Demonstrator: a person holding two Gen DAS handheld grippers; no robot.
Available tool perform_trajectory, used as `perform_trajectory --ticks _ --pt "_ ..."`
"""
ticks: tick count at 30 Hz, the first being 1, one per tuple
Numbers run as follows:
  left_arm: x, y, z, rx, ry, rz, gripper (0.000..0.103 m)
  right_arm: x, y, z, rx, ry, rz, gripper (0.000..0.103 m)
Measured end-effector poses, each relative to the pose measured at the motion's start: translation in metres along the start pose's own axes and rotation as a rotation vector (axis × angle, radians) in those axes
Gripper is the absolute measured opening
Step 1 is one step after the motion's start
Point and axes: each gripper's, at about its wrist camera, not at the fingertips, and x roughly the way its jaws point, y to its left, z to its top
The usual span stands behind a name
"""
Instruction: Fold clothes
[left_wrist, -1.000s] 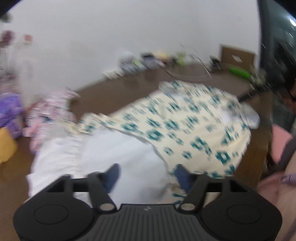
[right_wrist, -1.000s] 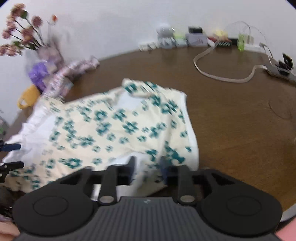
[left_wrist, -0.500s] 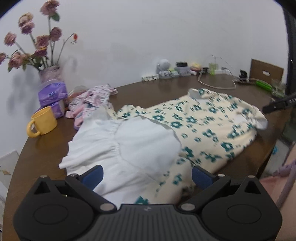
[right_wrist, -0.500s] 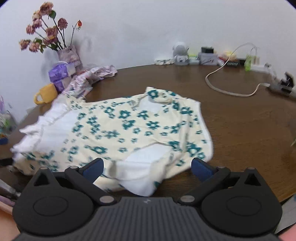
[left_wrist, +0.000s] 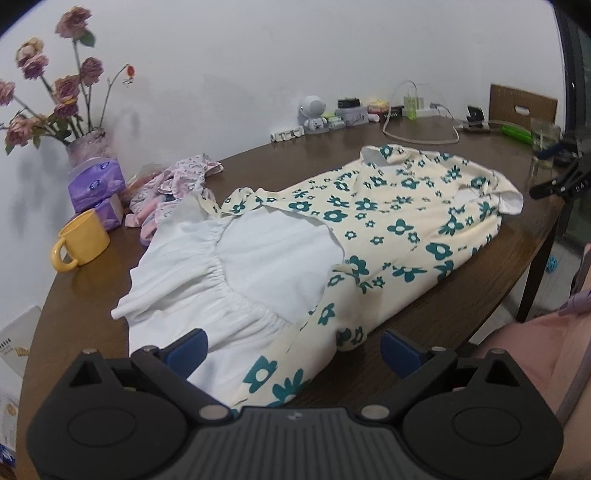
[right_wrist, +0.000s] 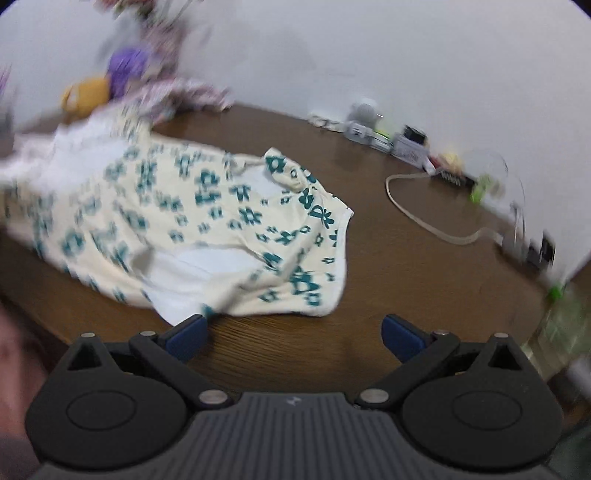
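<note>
The flowered dress (left_wrist: 373, 221) lies spread on the tabletop (left_wrist: 461, 295) toward 12 o'clock, while left tongs (left_wrist: 293, 349) and right tongs (right_wrist: 293, 334) both stand wide open, gripping nothing.

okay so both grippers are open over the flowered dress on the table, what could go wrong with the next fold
The floral dress hangs over the table edge near the left gripper; a tug could slide it off. The yellow mug sits close to the white lining and could be knocked. The right wrist view is blurred, so the right gripper may grab badly.
</note>
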Motion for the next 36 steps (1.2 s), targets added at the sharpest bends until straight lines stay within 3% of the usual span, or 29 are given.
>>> perform_trajectory --ticks 4,8,13,18,20,22,29,36 --pt "0.008 -0.008 0.004 0.055 0.029 -0.017 0.081 0.015 -0.001 0.009 -0.129 0.050 0.119 0.078" --pt "0.016 -0.013 0.009 0.098 0.053 -0.041 0.066 0.027 0.005 0.017 -0.259 0.070 0.192 0.076" --pt "0.023 -0.014 0.014 0.145 0.086 -0.038 0.058 0.043 0.013 0.028 -0.423 0.095 0.282 0.062" --pt "0.029 -0.015 0.017 0.170 0.106 -0.063 0.044 0.055 0.011 0.038 -0.447 0.115 0.369 0.048" --pt "0.031 -0.014 0.017 0.177 0.109 -0.071 0.027 0.058 0.008 0.040 -0.430 0.119 0.389 0.038" --pt "0.031 -0.014 0.019 0.181 0.110 -0.074 0.015 0.061 0.008 0.039 -0.421 0.118 0.372 0.012" --pt "0.025 -0.005 0.030 0.212 0.094 -0.078 0.008 0.057 0.002 0.037 -0.374 0.084 0.360 0.006" --pt "0.033 0.030 0.072 0.222 0.035 -0.041 0.008 0.053 -0.020 0.064 -0.292 0.025 0.361 0.005"
